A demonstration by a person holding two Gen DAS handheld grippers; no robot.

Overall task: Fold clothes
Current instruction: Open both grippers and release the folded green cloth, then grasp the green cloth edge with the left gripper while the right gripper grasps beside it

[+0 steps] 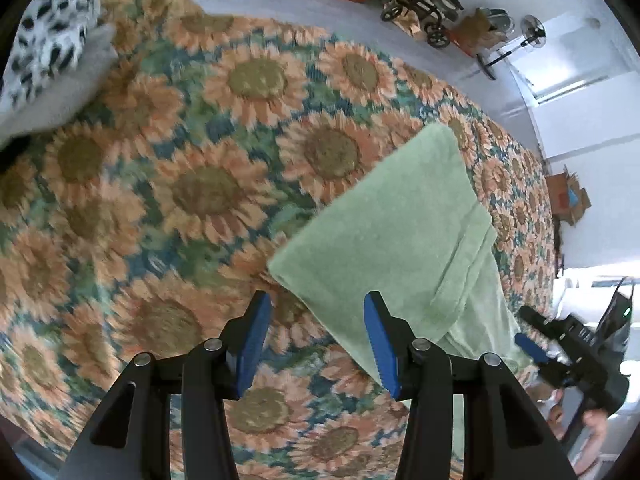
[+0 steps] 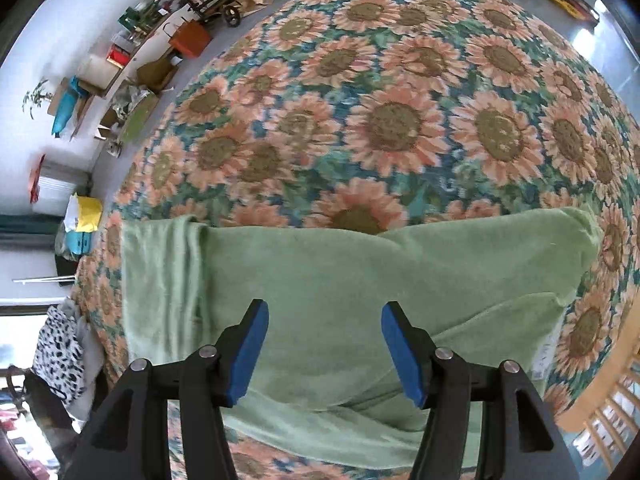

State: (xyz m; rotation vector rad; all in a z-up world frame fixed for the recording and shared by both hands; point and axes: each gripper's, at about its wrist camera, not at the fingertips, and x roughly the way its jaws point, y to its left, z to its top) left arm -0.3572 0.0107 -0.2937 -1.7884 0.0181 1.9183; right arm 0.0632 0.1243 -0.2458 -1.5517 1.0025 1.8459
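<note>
Towel (image 2: 360,280), green terry, part-folded on sunflower bedspread (image 2: 400,120); soft, limp, likely light. Left gripper (image 1: 316,344) and right gripper (image 2: 324,352) jaws apart, empty. Pinch at corners, both layers

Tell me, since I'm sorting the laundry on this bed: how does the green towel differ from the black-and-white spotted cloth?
The green towel is one plain colour; the spotted cloth is white with black blotches. The green towel lies spread flat with one layer folded over, in the middle of the sunflower bedspread; the spotted cloth sits bunched at its edge. The green towel lies right under both grippers; the spotted cloth is far from them. Neither is held.
</note>
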